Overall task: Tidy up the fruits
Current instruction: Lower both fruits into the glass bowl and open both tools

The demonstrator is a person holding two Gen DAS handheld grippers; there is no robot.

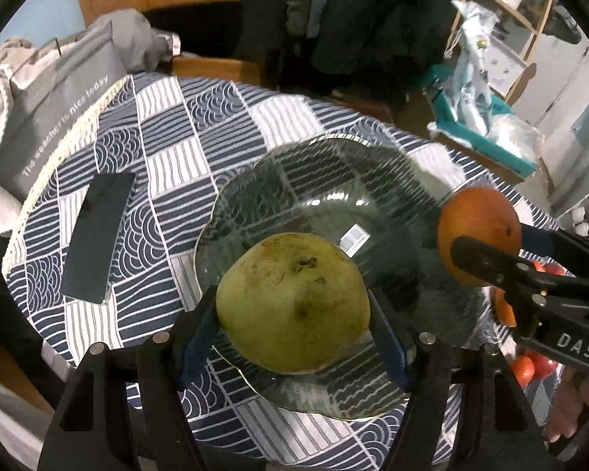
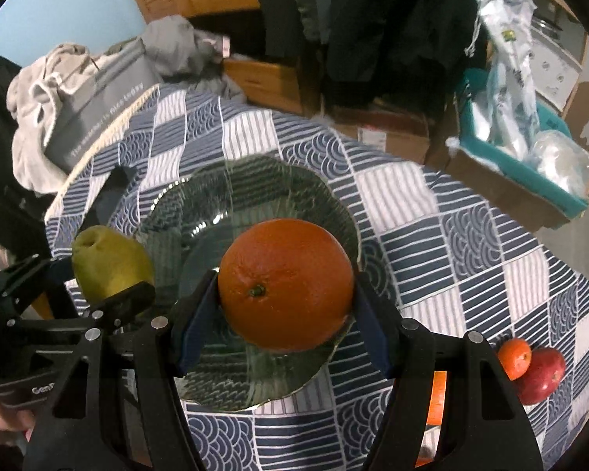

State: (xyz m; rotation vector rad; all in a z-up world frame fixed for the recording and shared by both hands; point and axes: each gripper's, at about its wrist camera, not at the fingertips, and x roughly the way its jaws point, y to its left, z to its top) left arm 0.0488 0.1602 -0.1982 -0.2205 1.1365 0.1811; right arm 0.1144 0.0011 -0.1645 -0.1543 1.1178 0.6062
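Two hand-held grippers are shown above a glass plate (image 1: 255, 196) that rests on a table covered by a blue-and-white patterned tablecloth (image 1: 165, 125).

Left gripper (image 1: 292, 314): its blue-padded fingers (image 1: 200, 329) are clamped on a green pear (image 1: 292, 306), one on each side of the fruit. The pear is held over the near part of the plate; whether it touches the glass cannot be told. In the right wrist view the same pear (image 2: 112, 259) is seen at the plate's left edge, gripped by the left gripper (image 2: 110, 274).

Right gripper (image 2: 286, 286): its fingers (image 2: 198, 314) are closed on a large orange (image 2: 286, 284), the stem end facing the camera. The orange is held above the plate (image 2: 216, 188), over its middle. In the left wrist view the orange (image 1: 479, 231) is seen at the plate's right rim, held by the right gripper (image 1: 487, 243).

Remaining fruit: a small orange (image 2: 514, 357) and a red apple (image 2: 542, 375) lie touching each other on the cloth, to the right of the plate and apart from it.

Other items: a dark phone (image 1: 98, 235) lies flat on the cloth left of the plate. A grey bag with white lettering (image 1: 59, 117) and a heap of grey clothing (image 2: 43, 90) are seen at the far left edge of the table. A teal bin (image 2: 530, 165) holding plastic-wrapped items stands beyond the table on the right.
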